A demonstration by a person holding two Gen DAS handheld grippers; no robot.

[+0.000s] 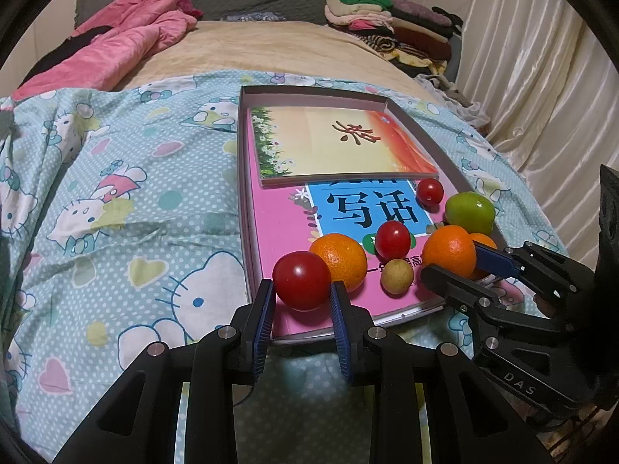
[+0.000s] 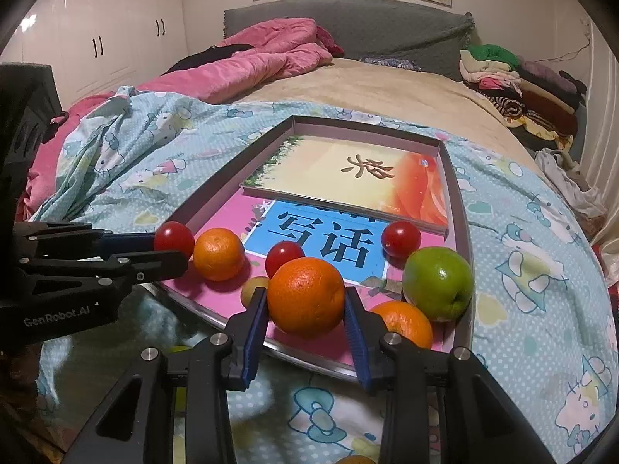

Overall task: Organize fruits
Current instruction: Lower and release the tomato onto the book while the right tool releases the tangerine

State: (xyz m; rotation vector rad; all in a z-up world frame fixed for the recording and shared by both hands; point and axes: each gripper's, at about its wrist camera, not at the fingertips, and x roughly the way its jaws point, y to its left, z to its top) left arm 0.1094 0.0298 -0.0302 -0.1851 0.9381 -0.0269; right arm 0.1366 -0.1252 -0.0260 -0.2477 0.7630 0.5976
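Observation:
My left gripper (image 1: 302, 290) is shut on a red tomato (image 1: 301, 285) at the near left edge of the pink book (image 1: 282, 232); it also shows in the right wrist view (image 2: 170, 249). My right gripper (image 2: 305, 301) is shut on an orange (image 2: 305, 295), also seen in the left wrist view (image 1: 448, 251). On the book lie another orange (image 1: 340, 261), two more red tomatoes (image 1: 392, 237) (image 1: 429, 191), a small yellowish fruit (image 1: 396, 276), a green apple (image 1: 470, 212) and a third orange (image 2: 404, 323).
The books lie in a shallow grey box lid (image 1: 243, 147) on a Hello Kitty quilt (image 1: 116, 212). A second book (image 1: 336, 143) lies at the lid's far end. A pink blanket (image 1: 127, 46), folded clothes (image 1: 387, 27) and a curtain (image 1: 541, 77) lie beyond.

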